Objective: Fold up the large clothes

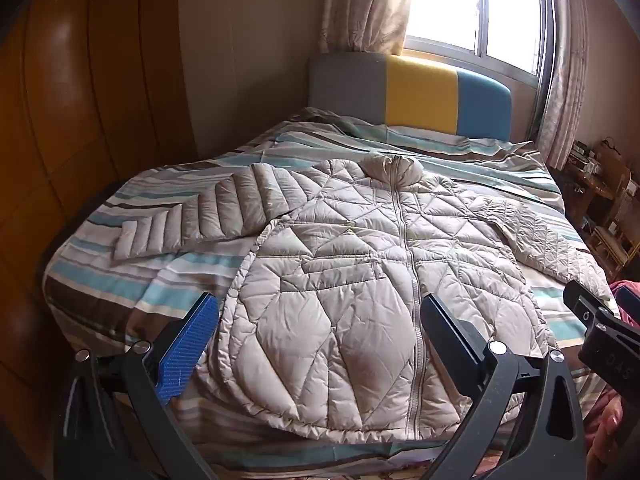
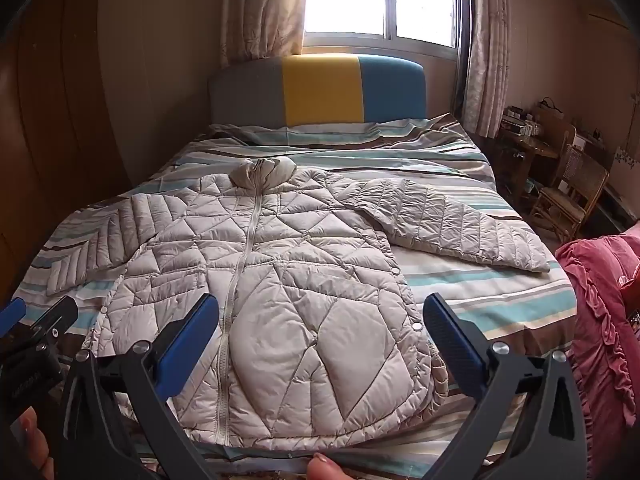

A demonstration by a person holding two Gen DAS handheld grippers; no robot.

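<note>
While both claws hang released, we see the jacket point(image 1: 360, 280) flat on the bed point(image 1: 132, 292), zipped, sleeves spread; its hem sits just ahead of left claw point(image 1: 320, 344) and right claw point(image 2: 320, 344).

Bare striped bed point(image 2: 500, 300) right of right tool point(image 2: 320, 320), pink bedding point(image 2: 600, 320) beyond, wardrobe point(image 1: 60, 140) walls left tool's point(image 1: 320, 320) left

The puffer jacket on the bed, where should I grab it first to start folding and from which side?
Likely the cuff of the right sleeve on the jacket: it lies flat and spread away from the body, clear of the hem. Bring the open right gripper in from the bed's right edge, pinch the thin cuff end, and carry it across the zipped front.
</note>
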